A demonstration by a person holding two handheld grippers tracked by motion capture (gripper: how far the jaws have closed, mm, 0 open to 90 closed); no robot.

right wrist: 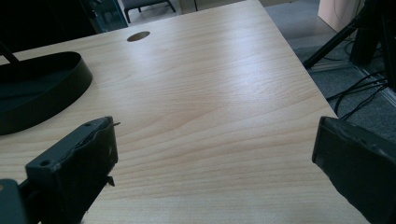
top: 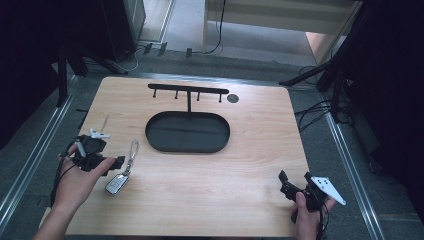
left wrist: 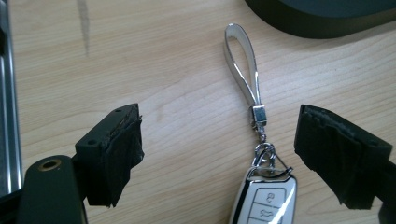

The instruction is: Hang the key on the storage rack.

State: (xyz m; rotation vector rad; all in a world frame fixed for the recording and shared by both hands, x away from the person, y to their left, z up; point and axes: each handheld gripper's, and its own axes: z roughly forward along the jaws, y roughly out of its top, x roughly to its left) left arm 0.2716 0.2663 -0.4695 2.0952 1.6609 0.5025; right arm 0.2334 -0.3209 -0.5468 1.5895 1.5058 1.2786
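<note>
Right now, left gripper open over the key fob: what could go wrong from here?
1. The left gripper straddles the fob's ring end, not its body; closing here may catch only the ring or clasp, so the fob could swing or slip.
2. The strap lies flat on the table, so the gripper may scrape wood in picking it.
3. The tray's rim sits near the strap loop; a sideways lift could snag it.

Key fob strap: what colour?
Silver-grey strap loop with a shiny metal clasp, attached to the white-edged car key fob. It shows best in the left gripper view.
</note>
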